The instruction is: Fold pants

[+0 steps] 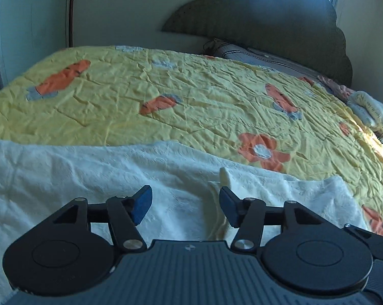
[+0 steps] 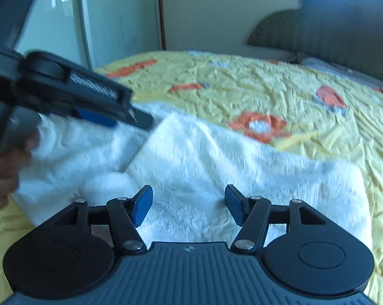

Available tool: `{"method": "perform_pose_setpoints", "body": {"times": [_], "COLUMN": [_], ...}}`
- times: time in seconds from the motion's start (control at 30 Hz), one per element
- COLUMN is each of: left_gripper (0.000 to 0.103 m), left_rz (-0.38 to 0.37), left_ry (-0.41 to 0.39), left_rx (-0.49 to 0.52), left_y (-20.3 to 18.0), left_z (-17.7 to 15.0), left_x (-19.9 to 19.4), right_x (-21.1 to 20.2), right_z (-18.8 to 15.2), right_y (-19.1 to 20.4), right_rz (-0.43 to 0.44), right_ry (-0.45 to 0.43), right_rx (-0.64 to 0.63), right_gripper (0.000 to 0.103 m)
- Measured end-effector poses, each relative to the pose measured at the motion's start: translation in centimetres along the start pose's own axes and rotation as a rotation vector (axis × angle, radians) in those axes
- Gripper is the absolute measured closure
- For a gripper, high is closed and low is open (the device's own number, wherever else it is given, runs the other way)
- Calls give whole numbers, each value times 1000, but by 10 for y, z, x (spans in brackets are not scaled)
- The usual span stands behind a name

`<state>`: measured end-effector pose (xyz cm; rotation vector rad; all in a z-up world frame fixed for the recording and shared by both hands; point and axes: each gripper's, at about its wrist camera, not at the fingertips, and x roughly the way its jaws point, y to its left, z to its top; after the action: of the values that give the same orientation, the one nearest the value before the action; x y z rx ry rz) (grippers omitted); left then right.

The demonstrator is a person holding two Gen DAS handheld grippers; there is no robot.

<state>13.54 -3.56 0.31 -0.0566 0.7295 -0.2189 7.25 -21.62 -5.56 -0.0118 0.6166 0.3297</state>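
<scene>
Just ahead of and beneath both tongs, the white fleece pants (image 2: 204,167) are spread on the bed's yellow flowered quilt (image 1: 191,96), laid flat so edges can be reached. Left tongs (image 1: 185,204) are held spread over the fabric, nothing pinched; a small drawstring end (image 1: 225,176) sticks up just beyond the right pad. Right tongs (image 2: 189,207) are likewise spread, empty, low over the cloth. To their left, the other gripper is seen side-on and blurred over a raised fold. Fabric looks plush, thick, lightly rumpled, partly doubled over.
</scene>
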Motion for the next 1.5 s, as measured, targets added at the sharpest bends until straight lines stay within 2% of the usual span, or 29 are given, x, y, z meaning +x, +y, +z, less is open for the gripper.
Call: {"method": "perform_pose_setpoints", "body": {"times": [0.17,0.3,0.57,0.7,0.77,0.9,1.07,1.23,1.33,1.5], "left_gripper": [38,38,38,37,37,37,36,36,36,35], "left_rz": [26,34,51,64,64,79,109,144,189,205], "left_ry": [0,12,23,21,21,13,-1,4,2,7], "left_rx": [14,1,7,3,0,2,-2,-18,-9,-27], "left_y": [2,5,7,12,15,20,30,45,53,68], "left_z": [-5,-9,-16,-17,-17,-20,-23,-28,-33,-40], "left_x": [-4,-2,-4,-6,-6,-11,-17,-21,-22,-25], "right_x": [-18,-19,-17,-20,-13,-15,-18,-6,-9,-16], "right_z": [-2,-9,-13,-11,-13,-11,-1,0,1,9], "right_y": [-2,-8,-5,-3,0,6,20,38,38,49], "right_rz": [-13,-37,-62,-43,-50,-75,-49,-64,-72,-39], "right_ry": [-41,-13,-19,-36,2,-14,-51,-19,-36,-81], "right_rx": [35,38,28,33,-4,-5,-31,-116,-97,-101], "right_gripper": [40,32,30,30,28,27,27,27,28,27]}}
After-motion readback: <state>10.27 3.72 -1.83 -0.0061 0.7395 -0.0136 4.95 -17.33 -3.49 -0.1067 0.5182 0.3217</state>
